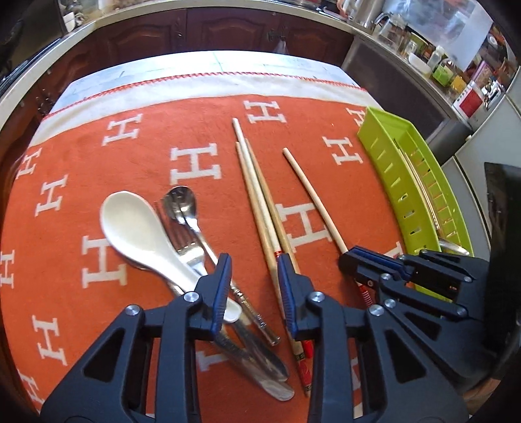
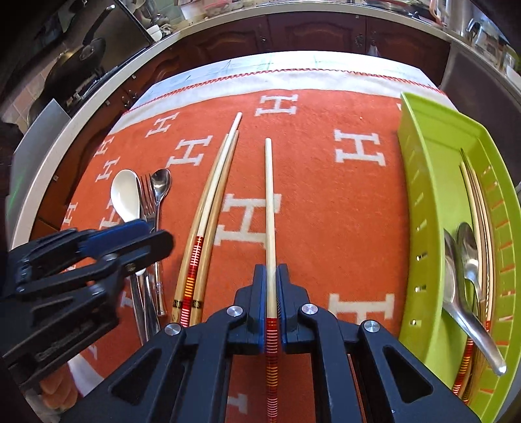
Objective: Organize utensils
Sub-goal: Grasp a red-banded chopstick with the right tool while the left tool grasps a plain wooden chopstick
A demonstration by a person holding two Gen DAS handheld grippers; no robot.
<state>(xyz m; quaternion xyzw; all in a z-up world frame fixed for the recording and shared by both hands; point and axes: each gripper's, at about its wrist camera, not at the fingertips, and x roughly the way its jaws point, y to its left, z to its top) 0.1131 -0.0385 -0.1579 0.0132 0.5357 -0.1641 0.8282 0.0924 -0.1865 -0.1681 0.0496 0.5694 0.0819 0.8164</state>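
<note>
A single chopstick [image 2: 269, 208] lay on the orange cloth [image 2: 325, 227], clamped near its red-banded end by the right gripper [image 2: 270, 293]. Left of it, the left gripper [image 1: 254, 286] hung with fingers apart over a white spoon [image 1: 136, 234] and steel cutlery [image 1: 195, 247]. A green tray [image 2: 429, 195] at right held spoons and chopsticks.

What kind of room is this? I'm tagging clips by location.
Most likely a home kitchen: dark wooden cabinets under a countertop crowded with jars, and a frying pan at the left.
</note>
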